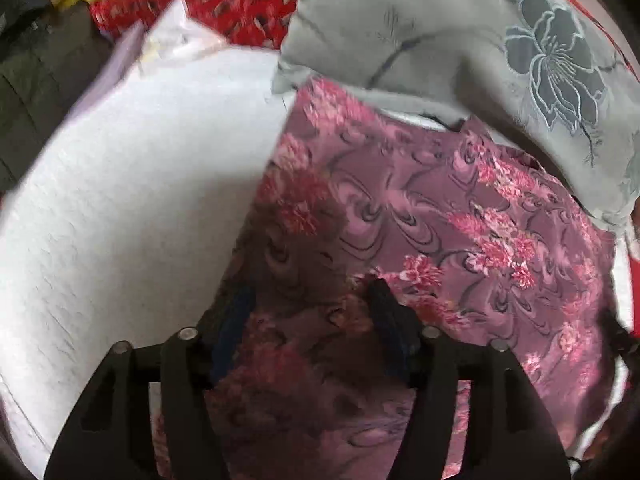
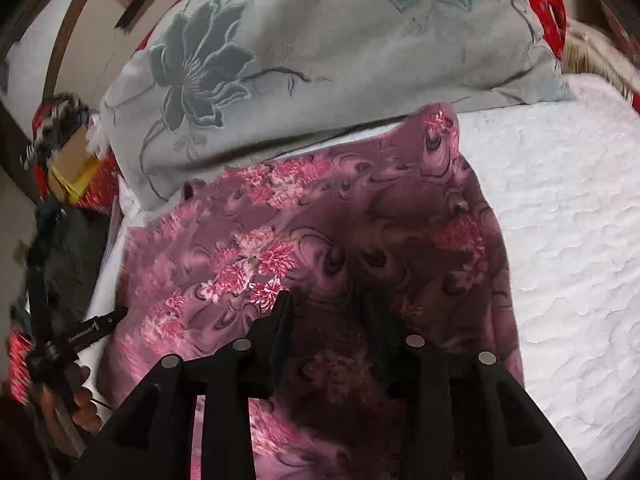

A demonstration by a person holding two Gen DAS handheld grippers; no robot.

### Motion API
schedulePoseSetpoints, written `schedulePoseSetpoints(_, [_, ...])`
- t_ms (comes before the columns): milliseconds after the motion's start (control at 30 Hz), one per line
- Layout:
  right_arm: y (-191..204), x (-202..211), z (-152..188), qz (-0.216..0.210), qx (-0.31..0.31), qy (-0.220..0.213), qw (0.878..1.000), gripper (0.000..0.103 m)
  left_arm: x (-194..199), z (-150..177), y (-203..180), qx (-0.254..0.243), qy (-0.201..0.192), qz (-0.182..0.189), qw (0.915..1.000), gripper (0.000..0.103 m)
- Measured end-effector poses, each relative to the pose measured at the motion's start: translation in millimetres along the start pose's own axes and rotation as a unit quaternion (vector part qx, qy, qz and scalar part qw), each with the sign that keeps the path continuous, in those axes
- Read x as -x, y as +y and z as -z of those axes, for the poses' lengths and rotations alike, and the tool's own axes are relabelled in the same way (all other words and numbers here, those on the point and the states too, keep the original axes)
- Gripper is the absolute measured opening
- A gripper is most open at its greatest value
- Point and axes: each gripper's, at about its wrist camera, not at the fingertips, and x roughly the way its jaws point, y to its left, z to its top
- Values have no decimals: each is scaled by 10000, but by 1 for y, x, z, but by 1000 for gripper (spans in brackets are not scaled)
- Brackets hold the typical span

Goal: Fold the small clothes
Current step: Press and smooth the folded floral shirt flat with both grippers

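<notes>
Left gripper (image 1: 308, 304) and right gripper (image 2: 328, 312) hover parted, empty, over pink floral garment (image 1: 440, 220); fold laid, regrasp an edge next.

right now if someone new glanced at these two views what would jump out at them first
The pink floral cloth stands out first, spread flat over the white quilted bedding in the middle of both views. Just beyond its far edge lies a grey pillow with a large dark embroidered flower. Both the left gripper and the right gripper hang over the cloth with jaws apart, gripping nothing.
</notes>
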Motion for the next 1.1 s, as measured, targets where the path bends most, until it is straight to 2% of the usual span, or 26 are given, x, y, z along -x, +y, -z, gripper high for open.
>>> schedulePoseSetpoints(67, [8,9,-3,124,-38,-20,9999,38,8,-1,2,1,3,140,9999,63])
schedulePoseSetpoints(167, [20,23,2,-9,126,-197,9997,41,9,-2,10,106,22,242,9996,63])
schedulePoseSetpoints(200, [21,20,8,-14,197,-41,9998,47,4,-2,11,107,125,253,9995,63])
schedulePoseSetpoints(267, [20,5,19,140,333,539,9979,48,0,-2,14,191,255,369,9988,63])
schedulePoseSetpoints(333, [21,15,18,174,501,403,9978,48,7,-6,19,271,228,550,9979,63])
schedulePoseSetpoints(400, [16,25,9,149,222,309,9992,48,16,-9,26,369,76,693,9969,63])
schedulePoseSetpoints(467, [-1,37,-7,215,-114,33,9997,48,20,-9,30,460,7,820,9956,63])
schedulePoseSetpoints(600, [-36,26,-39,662,-818,-169,9943,50,6,-10,27,703,263,1116,9909,63])
schedulePoseSetpoints(700, [-54,6,-56,1087,-1121,-253,9874,50,5,-10,14,434,163,776,9959,63])
schedulePoseSetpoints(767, [-60,-10,-60,995,-1303,-165,9863,48,4,-10,9,376,131,685,9969,63])
schedulePoseSetpoints(833, [-56,-19,-66,791,-1197,-85,9896,10,-2,-10,4,307,143,593,9977,63])
schedulePoseSetpoints(933, [-48,-13,-70,876,-886,-463,9911,9,-8,-11,-3,200,61,298,9993,70])
schedulePoseSetpoints(1000, [-61,-23,-67,1048,-1038,-99,9890,10,-10,-11,-8,104,17,104,9999,72])
schedulePoseSetpoints(1100, [-55,-12,-70,1082,-883,-107,9901,17,-4,-12,-7,138,57,159,9998,72])
